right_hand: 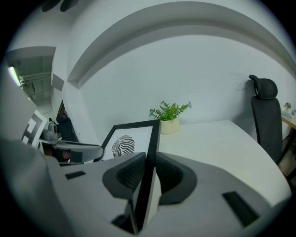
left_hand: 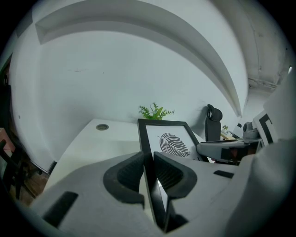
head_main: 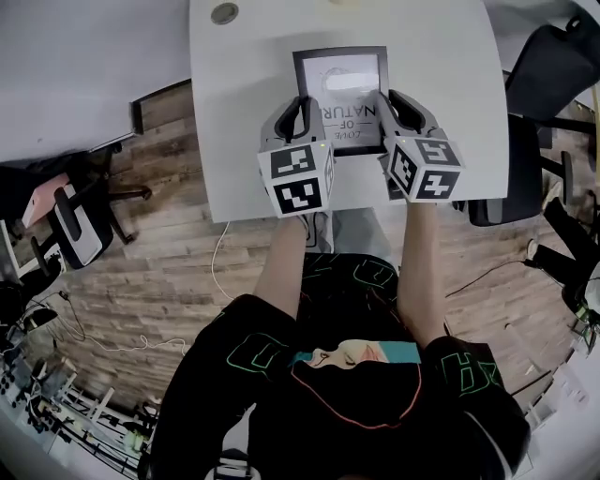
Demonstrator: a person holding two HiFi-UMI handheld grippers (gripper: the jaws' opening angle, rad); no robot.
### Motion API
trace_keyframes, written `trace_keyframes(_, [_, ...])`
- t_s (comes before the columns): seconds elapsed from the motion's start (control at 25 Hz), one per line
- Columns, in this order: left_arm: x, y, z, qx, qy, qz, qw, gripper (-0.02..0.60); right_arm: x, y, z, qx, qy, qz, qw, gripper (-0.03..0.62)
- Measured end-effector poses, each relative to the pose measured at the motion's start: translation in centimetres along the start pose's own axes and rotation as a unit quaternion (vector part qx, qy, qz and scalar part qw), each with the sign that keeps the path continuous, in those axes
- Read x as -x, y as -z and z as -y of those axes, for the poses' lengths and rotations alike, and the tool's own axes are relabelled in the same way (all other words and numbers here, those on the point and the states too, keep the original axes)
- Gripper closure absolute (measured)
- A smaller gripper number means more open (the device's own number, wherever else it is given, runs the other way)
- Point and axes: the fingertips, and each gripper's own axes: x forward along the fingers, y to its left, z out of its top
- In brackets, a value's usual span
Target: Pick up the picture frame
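Slippage is our worry: left tool and right tool each clamp a side edge of the picture frame, held tilted over the worktop toward its near edge; uneven pull could twist it free.

You have one picture frame before you. You hold two grippers: one left gripper and one right gripper. That makes two marker cubes, one marker cube on the left and one on the right. There is one white table, one round grommet, and one potted plant. You can count at least two office chairs, one office chair on your left and one on your right.
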Motion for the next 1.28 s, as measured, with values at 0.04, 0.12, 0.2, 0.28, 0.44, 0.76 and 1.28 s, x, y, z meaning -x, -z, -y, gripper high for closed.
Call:
trace_keyframes(0.04, [0.4,-0.4,-0.3,-0.002,0.001,0.005,1.0,0.509,0.1,-0.4,-0.5,0.002,0.002,0.006,1.0,0.519])
trace_keyframes(0.12, [1.1,-1.4,-0.9,-0.006,0.002,0.017,0.9998,0.509,0.4,-1.3,-1.5,0.007,0.004,0.019,1.0,0.519])
trace_keyframes(0.2, [1.7,-2.4,-1.1,-0.01,0.003,0.031,0.9995,0.511,0.7,-2.3,-2.1,0.013,0.006,0.032,0.999,0.519])
trace_keyframes(0.28, [2.3,-3.6,-1.3,-0.013,0.005,0.044,0.9989,0.511,1.1,-3.5,-2.6,0.019,0.005,0.044,0.999,0.519])
trace_keyframes(0.44, [3.3,-5.7,-1.8,-0.019,0.005,0.066,0.9976,0.511,1.4,-5.6,-3.6,0.028,0.005,0.067,0.997,0.519])
trace_keyframes(0.76, [4.4,-9.4,-2.0,-0.031,0.009,0.109,0.9934,0.511,2.2,-9.2,-4.5,0.043,0.009,0.111,0.993,0.519])
trace_keyframes(1.28, [7.3,-16.2,-1.7,-0.062,0.014,0.182,0.9813,0.509,4.5,-15.9,-6.3,0.064,0.007,0.184,0.981,0.519])
